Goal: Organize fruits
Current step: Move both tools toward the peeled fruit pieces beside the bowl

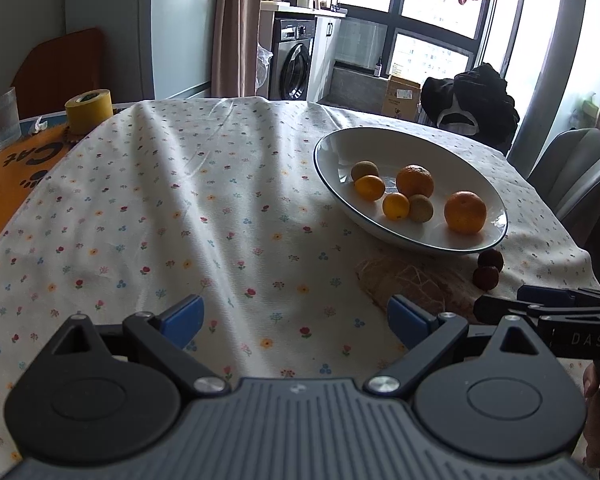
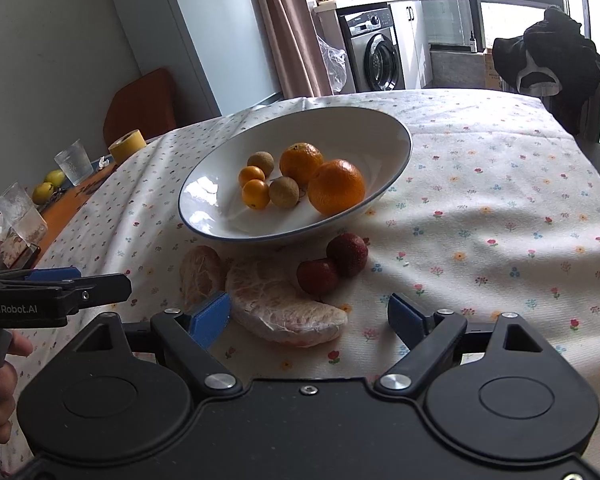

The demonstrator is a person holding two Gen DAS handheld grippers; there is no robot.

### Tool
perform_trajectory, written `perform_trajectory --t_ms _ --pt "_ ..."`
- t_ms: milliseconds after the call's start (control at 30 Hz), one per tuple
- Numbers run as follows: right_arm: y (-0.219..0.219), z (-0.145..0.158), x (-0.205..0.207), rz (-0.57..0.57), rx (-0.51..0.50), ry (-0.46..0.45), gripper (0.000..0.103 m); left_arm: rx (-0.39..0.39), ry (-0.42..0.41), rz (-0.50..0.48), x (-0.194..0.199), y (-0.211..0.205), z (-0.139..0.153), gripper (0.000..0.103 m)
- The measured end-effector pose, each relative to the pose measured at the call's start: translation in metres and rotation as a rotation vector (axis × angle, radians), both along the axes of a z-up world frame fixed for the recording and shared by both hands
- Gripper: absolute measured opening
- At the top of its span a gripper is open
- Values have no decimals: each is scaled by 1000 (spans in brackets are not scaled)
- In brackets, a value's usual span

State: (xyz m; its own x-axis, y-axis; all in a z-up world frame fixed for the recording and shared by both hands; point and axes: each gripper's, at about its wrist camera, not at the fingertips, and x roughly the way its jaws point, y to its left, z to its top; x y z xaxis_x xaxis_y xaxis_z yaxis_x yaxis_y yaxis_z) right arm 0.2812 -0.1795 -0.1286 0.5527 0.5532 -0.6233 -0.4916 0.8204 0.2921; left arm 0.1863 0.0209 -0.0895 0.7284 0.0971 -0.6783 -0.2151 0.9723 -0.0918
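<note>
A: What is the right gripper (image 2: 309, 316) doing?

B: It is hovering with its jaws spread wide and holding nothing, low over the large peeled citrus segment (image 2: 284, 312) lying on the floral tablecloth (image 2: 500, 200). A smaller peeled segment (image 2: 201, 272) is lying just beside it.

A: And the left gripper (image 1: 296, 318)?

B: It is also standing open and empty, over bare cloth.

A: Where is the fruit sitting?

B: Two oranges (image 2: 335, 187), two small yellow-orange fruits (image 2: 255, 193) and two brownish round ones (image 2: 284, 192) are resting in the white bowl (image 2: 204, 216). Two dark red fruits (image 2: 347, 254) are lying on the cloth just beside the bowl's near rim, touching each other.
</note>
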Motion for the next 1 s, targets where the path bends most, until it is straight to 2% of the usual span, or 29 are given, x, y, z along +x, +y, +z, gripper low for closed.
perform_trajectory --t_ms 133,200,433,567,700,1000 --pt "9 1 -7 46 6 -3 76 -4 4 -4 3 0 -3 97" --pt "13 3 -8 41 -24 -11 72 -10 3 -4 4 -1 -4 97" --pt "9 5 -10 68 -10 23 43 -21 -1 -13 8 -6 -7 97" --pt "7 5 -13 109 30 78 33 -27 -9 -22 11 -9 -8 97" --pt "6 6 -13 104 43 89 33 -37 -13 -37 15 -14 -11 96" --pt "13 5 -11 111 41 54 40 -69 -18 -67 26 -21 -14 91"
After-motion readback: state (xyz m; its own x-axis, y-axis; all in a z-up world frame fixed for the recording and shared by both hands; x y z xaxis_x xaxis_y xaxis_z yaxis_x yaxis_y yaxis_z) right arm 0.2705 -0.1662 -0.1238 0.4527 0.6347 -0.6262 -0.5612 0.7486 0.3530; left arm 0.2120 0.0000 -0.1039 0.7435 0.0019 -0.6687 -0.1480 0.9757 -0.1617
